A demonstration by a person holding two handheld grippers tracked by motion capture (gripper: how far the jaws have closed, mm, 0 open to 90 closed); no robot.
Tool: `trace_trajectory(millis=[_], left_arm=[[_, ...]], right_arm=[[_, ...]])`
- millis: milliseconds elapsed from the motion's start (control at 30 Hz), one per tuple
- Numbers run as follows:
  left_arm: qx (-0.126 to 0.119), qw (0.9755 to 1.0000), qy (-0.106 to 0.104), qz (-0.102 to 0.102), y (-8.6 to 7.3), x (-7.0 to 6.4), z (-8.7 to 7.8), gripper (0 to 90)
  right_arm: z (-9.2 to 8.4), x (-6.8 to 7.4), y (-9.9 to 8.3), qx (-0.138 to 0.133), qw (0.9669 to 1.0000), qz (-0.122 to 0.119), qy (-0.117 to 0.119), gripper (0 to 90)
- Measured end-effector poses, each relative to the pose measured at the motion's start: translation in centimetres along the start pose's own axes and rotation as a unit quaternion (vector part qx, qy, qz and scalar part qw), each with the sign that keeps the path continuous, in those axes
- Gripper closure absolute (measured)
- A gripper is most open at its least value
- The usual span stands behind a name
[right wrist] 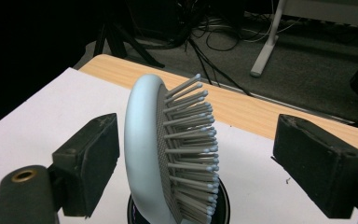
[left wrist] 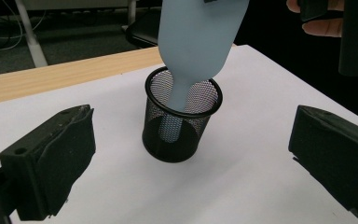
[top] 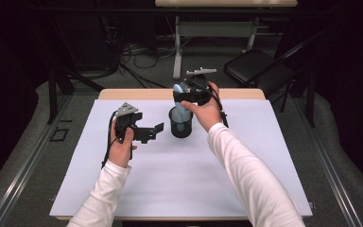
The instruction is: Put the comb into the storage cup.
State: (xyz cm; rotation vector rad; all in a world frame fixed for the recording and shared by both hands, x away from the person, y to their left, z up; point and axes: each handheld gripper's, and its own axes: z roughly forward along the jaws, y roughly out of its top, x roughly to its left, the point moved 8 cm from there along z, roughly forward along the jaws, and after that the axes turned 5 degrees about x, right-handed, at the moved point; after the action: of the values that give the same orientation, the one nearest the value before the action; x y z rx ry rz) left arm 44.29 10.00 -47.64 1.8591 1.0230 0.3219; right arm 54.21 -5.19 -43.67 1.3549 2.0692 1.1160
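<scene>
Hairbrush (right wrist: 168,154) is standing handle-down in the black mesh cup (left wrist: 182,122), with its bristly head sticking up above the rim. The cup is sitting on the white sheet (top: 179,179) on the bench (top: 123,93). I am holding my right hand-held gripper (right wrist: 196,163) around the brush head, and its jaws are standing wide, one on each side, not pressing it. I think I am letting go of the brush. Next I need to be lifting that hand straight up without bumping the bristles. My left hand-held gripper (left wrist: 186,172) is waiting open and empty, near the cup.

Hairbrush (top: 181,106) fills the mesh cup (top: 180,126); sheet (top: 179,184) around lies open.
</scene>
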Motion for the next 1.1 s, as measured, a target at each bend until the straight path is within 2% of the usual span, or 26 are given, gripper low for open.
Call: trace_trajectory(millis=[167,333,533,733,1100], left_arm=[[0.001,1.0,0.0,0.0,0.0,0.0,0.0,0.6],[0.001,1.0,0.001,0.0,0.0,0.1,0.0,0.6],[0.001,1.0,0.001,-0.002,-0.1,0.1,0.0,0.6],[0.0,1.0,0.0,-0.003,0.0,0.2,-0.1,0.6],[-0.001,1.0,0.001,-0.004,0.0,0.2,-0.1,0.6]], right_arm=[[-0.3,-0.1,-0.1,0.01,0.9999,0.004,-0.007,12.9],[-0.6,-0.1,-0.2,0.016,0.9998,0.009,0.001,10.5],[-1.0,0.3,-0.2,0.015,0.9997,0.003,0.017,2.0],[-1.3,0.3,-0.4,0.025,0.9996,0.002,0.016,0.2],[-1.9,0.1,-0.4,0.025,0.9995,0.002,0.018,0.0]])
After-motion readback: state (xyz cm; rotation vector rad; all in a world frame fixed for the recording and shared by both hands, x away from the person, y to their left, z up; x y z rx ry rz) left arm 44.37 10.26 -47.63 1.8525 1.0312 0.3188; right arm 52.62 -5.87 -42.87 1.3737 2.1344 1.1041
